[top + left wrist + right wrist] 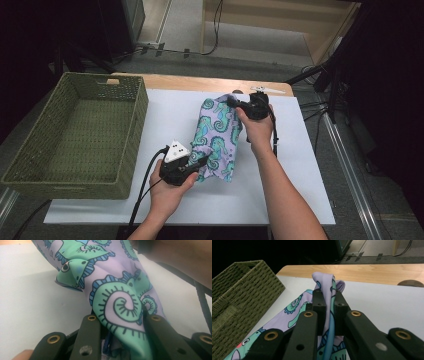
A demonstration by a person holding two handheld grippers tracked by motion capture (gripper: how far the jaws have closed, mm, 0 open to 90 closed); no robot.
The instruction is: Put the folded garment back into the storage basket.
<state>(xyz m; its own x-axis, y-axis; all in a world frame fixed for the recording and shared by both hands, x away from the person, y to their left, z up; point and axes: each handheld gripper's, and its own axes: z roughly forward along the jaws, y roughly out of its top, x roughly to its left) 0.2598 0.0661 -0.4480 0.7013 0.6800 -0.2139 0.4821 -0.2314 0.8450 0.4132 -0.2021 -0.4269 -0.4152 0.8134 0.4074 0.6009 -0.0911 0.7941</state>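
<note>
A lilac cloth printed with green seahorses hangs stretched between my two grippers above the white table top. My left gripper is shut on its near lower edge; in the left gripper view the black jaws pinch a bunched fold of the cloth. My right gripper is shut on the far upper corner. In the right gripper view a thin fold of the cloth stands up between the closed jaws of the right gripper. The cloth's lower part still droops toward the table.
A green woven basket stands empty at the table's left side, seen also as the basket in the right gripper view. The white mat covers the table. A wooden strip runs along the far edge.
</note>
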